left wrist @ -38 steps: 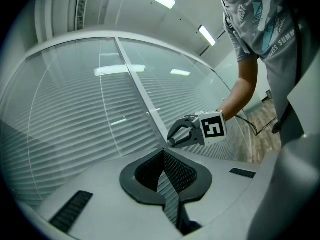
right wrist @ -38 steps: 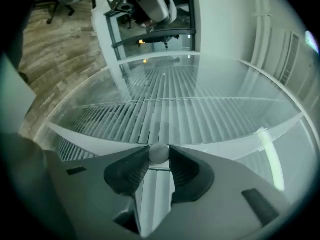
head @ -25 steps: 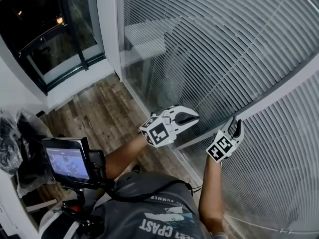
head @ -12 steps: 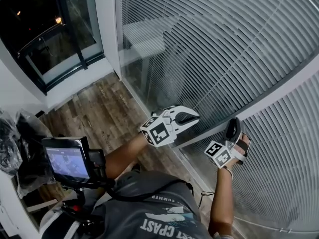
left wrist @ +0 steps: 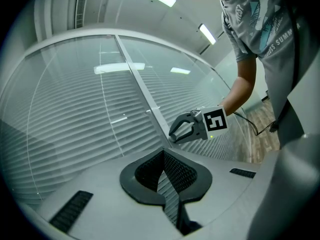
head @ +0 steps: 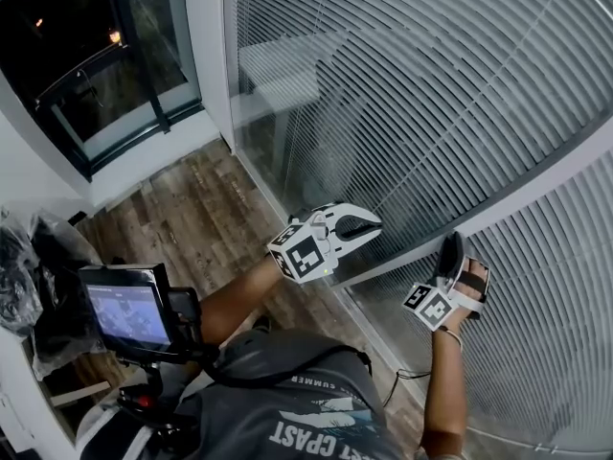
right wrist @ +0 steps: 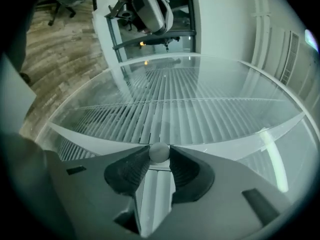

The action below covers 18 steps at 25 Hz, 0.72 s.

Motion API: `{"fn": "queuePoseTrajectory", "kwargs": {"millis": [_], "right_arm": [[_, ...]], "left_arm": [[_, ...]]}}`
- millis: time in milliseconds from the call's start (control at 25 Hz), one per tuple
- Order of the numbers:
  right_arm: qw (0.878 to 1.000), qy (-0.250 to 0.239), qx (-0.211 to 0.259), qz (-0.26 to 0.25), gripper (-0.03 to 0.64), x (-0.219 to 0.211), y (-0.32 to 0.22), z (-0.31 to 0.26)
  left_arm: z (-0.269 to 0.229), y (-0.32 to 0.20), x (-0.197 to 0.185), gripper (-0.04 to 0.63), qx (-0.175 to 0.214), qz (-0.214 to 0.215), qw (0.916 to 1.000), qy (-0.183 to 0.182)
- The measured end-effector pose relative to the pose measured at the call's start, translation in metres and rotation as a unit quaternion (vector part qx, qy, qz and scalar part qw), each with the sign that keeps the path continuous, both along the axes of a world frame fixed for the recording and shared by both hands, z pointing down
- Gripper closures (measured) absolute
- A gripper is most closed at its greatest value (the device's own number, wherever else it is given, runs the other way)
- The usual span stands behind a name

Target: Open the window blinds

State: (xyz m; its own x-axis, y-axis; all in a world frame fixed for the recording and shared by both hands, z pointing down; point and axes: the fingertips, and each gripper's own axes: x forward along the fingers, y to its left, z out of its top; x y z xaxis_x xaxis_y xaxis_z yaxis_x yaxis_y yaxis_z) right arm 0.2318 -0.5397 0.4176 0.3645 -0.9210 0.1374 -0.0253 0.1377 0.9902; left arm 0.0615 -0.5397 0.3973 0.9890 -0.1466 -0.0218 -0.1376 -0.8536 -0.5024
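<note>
Two grippers, one knob, one rail, two banks of blinds (head: 431, 94): one bank above the rail (head: 536, 178), one below it. Slats in both are looking mostly closed to me, so the task is reading as barely started. I'm keeping the left gripper (head: 374, 225) clenched on nothing, hovering just off the rail's lower-left end. The right gripper (head: 452, 249) is sitting at the rail further right. Its jaws have just been closing, and the small round knob (right wrist: 159, 152) on the rail is sitting between the pad tips, touching both. Risk: I'm gripping by the very tips only, so the knob could be slipping free once I'm rolling the wrist, leaving the slats untilted. Pushing in too hard is also risking a scrape on the glass beside the rail. One tablet (head: 127, 312) is showing well below the rail.
</note>
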Motion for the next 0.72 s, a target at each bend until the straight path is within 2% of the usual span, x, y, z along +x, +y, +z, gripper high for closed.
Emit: {"fn": "queuePoseTrajectory", "kwargs": {"millis": [80,160,240,280,360,480,520,560,600,640,680,720], "right_arm": [[0.999,-0.039,0.022,-0.002,0.517,-0.002,0.003,-0.002],[0.993,-0.096,0.068,0.009,0.517,-0.002,0.006,-0.004],[0.979,-0.159,0.127,0.028,0.517,-0.002,0.007,-0.009],[0.967,-0.194,0.159,0.038,0.517,-0.002,0.007,-0.011],[0.932,-0.280,0.223,0.055,0.517,-0.003,0.008,-0.016],[0.851,-0.428,0.294,0.076,0.517,-0.003,0.010,-0.023],[0.828,-0.465,0.303,0.080,0.517,-0.003,0.011,-0.025],[0.812,-0.491,0.305,0.083,0.515,-0.002,0.012,-0.026],[0.806,-0.503,0.300,0.084,0.515,-0.002,0.013,-0.027],[0.815,-0.496,0.287,0.084,0.515,-0.003,0.013,-0.027],[0.842,-0.462,0.265,0.083,0.514,-0.006,0.014,-0.028],[0.880,-0.403,0.239,0.076,0.515,-0.010,0.015,-0.030]], "left_arm": [[0.001,0.001,0.001,0.595,-0.001,0.001,1.0000,0.001],[0.001,0.004,0.003,0.595,-0.002,0.004,1.0000,0.000],[0.000,0.006,0.005,0.595,-0.001,0.008,1.0000,-0.001],[-0.001,0.006,0.005,0.595,-0.001,0.008,1.0000,-0.001],[-0.002,0.005,0.005,0.595,-0.002,0.007,1.0000,0.000],[-0.004,0.006,0.005,0.595,-0.001,0.011,0.9999,0.001],[-0.006,0.007,0.006,0.595,0.000,0.013,0.9999,0.002],[-0.006,0.009,0.007,0.595,0.000,0.015,0.9999,0.002],[-0.006,0.010,0.009,0.595,0.000,0.018,0.9998,0.003],[-0.006,0.012,0.010,0.595,0.000,0.020,0.9998,0.002],[-0.005,0.014,0.011,0.595,0.000,0.022,0.9998,0.002],[-0.005,0.015,0.012,0.595,0.000,0.023,0.9997,0.001]]}}
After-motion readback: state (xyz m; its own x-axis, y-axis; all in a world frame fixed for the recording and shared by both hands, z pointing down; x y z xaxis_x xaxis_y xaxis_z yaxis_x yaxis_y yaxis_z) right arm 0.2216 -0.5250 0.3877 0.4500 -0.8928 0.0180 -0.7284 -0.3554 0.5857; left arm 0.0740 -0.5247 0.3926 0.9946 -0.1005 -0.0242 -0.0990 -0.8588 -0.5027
